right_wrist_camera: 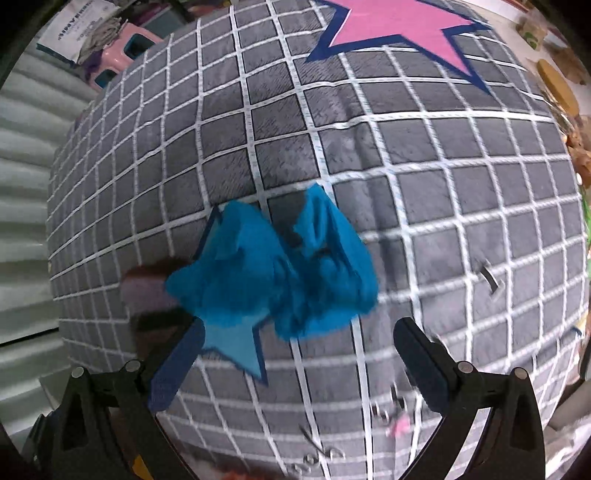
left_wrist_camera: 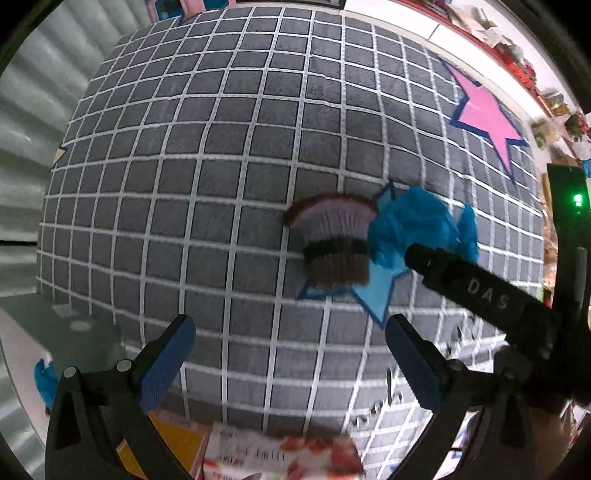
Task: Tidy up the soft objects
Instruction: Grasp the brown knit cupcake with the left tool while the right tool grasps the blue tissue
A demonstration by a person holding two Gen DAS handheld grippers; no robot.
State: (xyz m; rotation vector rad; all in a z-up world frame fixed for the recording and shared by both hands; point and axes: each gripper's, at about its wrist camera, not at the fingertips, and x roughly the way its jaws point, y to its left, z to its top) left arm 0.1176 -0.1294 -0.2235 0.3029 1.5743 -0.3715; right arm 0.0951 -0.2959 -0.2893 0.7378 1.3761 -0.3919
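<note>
Readable marks around my tongs

The clearest lettering I see is "DAS" in pale capitals on the black arm of my right gripper (left_wrist_camera: 484,291), which crosses the right side of the left wrist view. On the near right part of the grey checked blanket (left_wrist_camera: 221,184) there is dark cursive script, but only a few loops show and I cannot read a word. At the far left of the right wrist view a white bag (right_wrist_camera: 70,33) carries dark block letters, too small and skewed to make out.
</note>
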